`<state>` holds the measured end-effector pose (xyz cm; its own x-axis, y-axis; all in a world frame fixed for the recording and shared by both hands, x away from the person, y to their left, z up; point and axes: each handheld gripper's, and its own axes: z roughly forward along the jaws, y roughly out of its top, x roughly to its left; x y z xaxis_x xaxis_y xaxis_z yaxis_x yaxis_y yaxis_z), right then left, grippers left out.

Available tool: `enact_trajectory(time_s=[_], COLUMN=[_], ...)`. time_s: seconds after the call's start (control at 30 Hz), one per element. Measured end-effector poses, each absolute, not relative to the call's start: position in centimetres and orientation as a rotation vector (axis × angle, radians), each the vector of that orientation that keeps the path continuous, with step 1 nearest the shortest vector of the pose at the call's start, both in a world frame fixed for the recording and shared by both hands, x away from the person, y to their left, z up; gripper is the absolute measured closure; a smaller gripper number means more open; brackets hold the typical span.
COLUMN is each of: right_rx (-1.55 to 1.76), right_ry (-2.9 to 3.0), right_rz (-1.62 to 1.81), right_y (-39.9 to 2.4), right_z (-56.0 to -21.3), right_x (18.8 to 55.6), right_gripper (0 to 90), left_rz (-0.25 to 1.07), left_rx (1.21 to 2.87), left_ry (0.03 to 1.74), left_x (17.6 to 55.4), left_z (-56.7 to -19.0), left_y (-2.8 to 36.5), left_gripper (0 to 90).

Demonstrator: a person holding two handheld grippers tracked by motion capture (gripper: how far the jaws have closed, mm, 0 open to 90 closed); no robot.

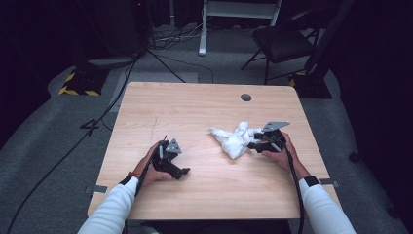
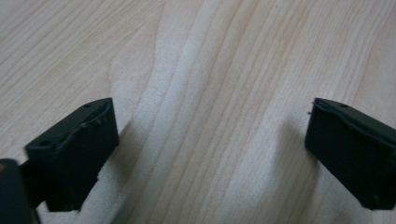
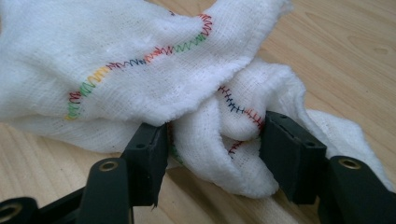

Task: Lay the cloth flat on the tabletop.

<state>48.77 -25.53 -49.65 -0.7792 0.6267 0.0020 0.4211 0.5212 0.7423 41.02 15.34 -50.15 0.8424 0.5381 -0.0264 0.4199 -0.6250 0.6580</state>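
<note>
The right claw (image 3: 212, 154) is straddling a fold of the white cloth (image 3: 140, 70), its jaws lying against the fold on both sides, though a firm pinch cannot be told. The cloth is lying crumpled on the right half of the table (image 1: 195, 107), toward its middle. The left claw (image 2: 210, 144) is resting spread over bare wood at the near left, well apart from the cloth.

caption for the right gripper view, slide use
Right hand-held gripper straddling a fold of white cloth with multicoloured stitching on the wooden table.
</note>
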Motion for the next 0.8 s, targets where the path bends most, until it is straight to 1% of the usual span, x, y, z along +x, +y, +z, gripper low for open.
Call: enact_trajectory(time_s=[0.03, 0.07, 0.1, 0.2, 0.4, 0.57, 0.7, 0.8], right_rx=[0.883, 0.867, 0.867, 0.899, 0.896, 0.877, 0.853, 0.834], right_ry=[2.498, 2.501, 2.501, 2.511, 2.519, 2.529, 2.544, 2.555], right_rz=[1.112, 1.110, 1.110, 1.116, 1.119, 1.119, 1.119, 1.124], right_y=[-25.5, -25.3, -25.3, -25.2, -23.9, -23.1, -22.4, -21.9], right_z=[-49.6, -49.7, -49.7, -49.6, -49.6, -49.6, -49.6, -49.6], right_x=[48.8, 48.8, 48.8, 49.1, 49.3, 49.2, 49.0, 48.9], right_gripper=[44.8, 46.1, 46.1, 46.7, 46.5, 46.3, 46.3, 46.3], left_rz=[0.228, 0.221, 0.221, 0.237, 0.272, 0.284, 0.259, 0.213], left_rx=[2.333, 2.323, 2.323, 2.324, 2.300, 2.315, 2.302, 2.283], left_ry=[0.687, 0.681, 0.681, 0.669, 0.616, 0.602, 0.606, 0.602], left_x=[41.1, 41.2, 41.2, 41.2, 41.2, 41.2, 41.8, 42.4], left_z=[-50.0, -49.9, -49.9, -49.7, -48.4, -48.2, -47.5, -46.7], left_y=[15.4, 15.4, 15.4, 15.0, 14.3, 14.0, 13.5, 12.6], left_gripper=[8.9, 18.8, 19.9, 17.6, 19.1, 19.1, 19.1, 19.0])
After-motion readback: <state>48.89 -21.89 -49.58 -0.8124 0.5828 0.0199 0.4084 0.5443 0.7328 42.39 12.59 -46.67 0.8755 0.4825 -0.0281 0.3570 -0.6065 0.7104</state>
